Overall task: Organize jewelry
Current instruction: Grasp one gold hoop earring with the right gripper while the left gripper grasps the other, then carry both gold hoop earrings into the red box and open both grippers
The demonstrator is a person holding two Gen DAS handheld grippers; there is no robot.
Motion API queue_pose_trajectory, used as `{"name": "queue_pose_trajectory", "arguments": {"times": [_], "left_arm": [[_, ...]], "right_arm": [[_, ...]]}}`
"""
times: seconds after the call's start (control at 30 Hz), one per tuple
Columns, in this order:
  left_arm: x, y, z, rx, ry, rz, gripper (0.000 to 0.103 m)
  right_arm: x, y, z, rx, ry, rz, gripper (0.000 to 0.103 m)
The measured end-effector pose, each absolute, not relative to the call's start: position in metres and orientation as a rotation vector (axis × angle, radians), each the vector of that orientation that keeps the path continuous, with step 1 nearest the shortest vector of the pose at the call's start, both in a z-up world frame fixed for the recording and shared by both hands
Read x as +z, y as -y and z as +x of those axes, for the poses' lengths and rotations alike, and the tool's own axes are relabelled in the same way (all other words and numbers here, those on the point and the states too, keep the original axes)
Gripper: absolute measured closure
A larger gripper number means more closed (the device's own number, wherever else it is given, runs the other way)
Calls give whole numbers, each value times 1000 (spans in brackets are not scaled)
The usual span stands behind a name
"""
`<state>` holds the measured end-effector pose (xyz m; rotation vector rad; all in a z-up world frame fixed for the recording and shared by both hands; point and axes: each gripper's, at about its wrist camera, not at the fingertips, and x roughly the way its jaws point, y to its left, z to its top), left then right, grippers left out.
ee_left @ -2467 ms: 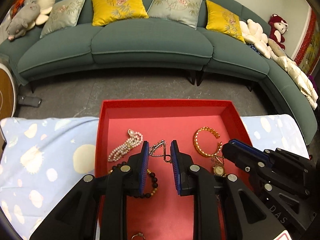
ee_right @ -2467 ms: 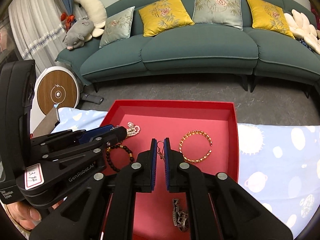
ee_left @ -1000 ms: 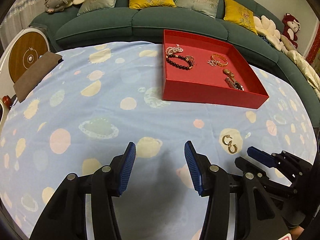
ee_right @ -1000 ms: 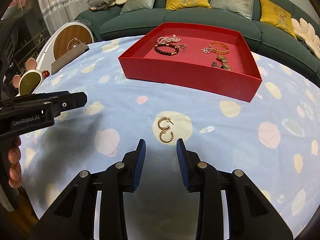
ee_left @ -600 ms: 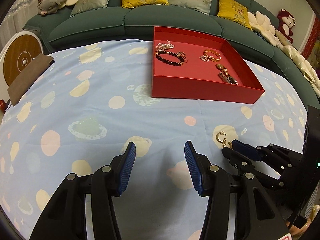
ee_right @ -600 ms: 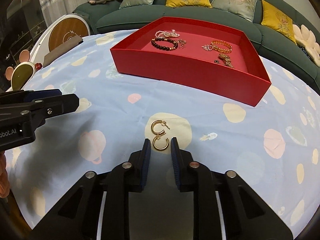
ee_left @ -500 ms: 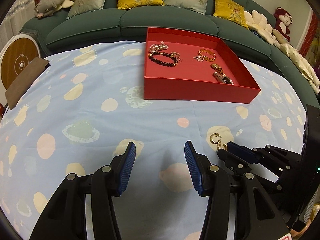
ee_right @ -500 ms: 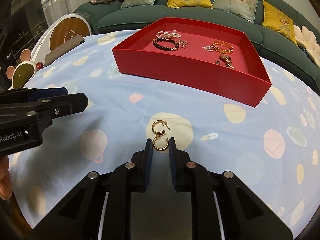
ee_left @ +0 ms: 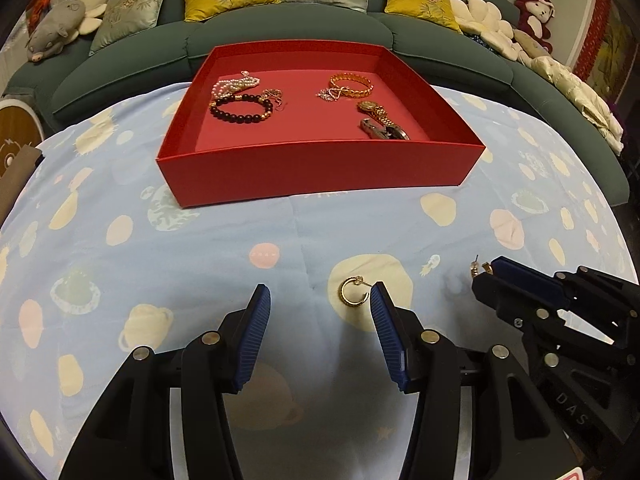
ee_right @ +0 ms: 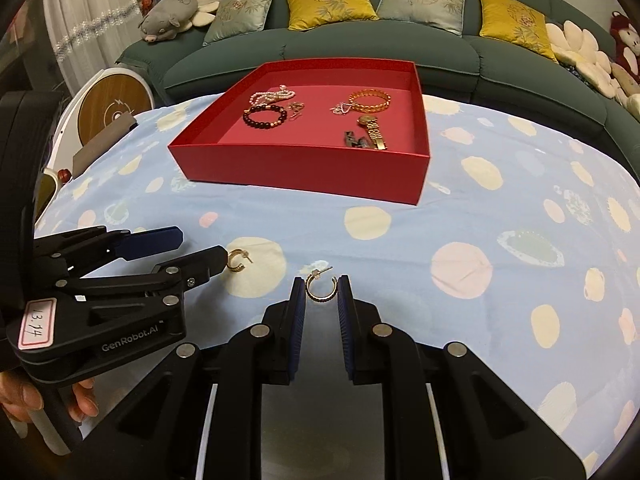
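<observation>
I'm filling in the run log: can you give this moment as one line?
right gripper: shut on gold hoop earring | left gripper: open beside second hoop earring | red tray: holds other jewelry

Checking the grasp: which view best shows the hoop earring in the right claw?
The right wrist view: the gold hoop earring sits centred between the right claw pads, hoop and post visible. The left wrist view shows only its post and tip poking past that claw.

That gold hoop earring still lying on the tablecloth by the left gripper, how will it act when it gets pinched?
The hoop earring looks thin, rigid metal, so it likely keeps its shape. It seems light and smooth, so it may skid on the tablecloth or twist between the left gripper pads. Its open curve and post could snag.
</observation>
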<state>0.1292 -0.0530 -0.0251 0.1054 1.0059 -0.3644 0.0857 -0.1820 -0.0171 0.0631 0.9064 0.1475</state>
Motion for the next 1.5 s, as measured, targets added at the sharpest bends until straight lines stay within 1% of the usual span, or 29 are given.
{"name": "queue_pose_trajectory", "arguments": {"times": [0.37,0.4,0.47,0.53,0.63,0.97,1.2,1.5], "left_arm": [[-39,70,127,-349,-975,195,54],[-39,70,126,-350,-973,199,56],[-38,71,125,-357,-967,204,63],[-38,73,124,-368,-967,207,76],[-37,73,123,-382,-972,205,89],[-27,61,121,-415,-979,145,89],[-2,42,120,-422,-942,94,89],[42,14,139,-375,-860,27,89]], "right_arm": [[-22,197,84,138,-927,93,87],[-23,199,84,135,-931,98,87],[-24,201,84,131,-934,103,87],[-24,202,84,128,-932,107,87],[-21,202,86,128,-925,110,87],[-14,202,86,137,-904,121,87],[-5,201,88,144,-885,128,87],[28,203,103,159,-820,169,87]]}}
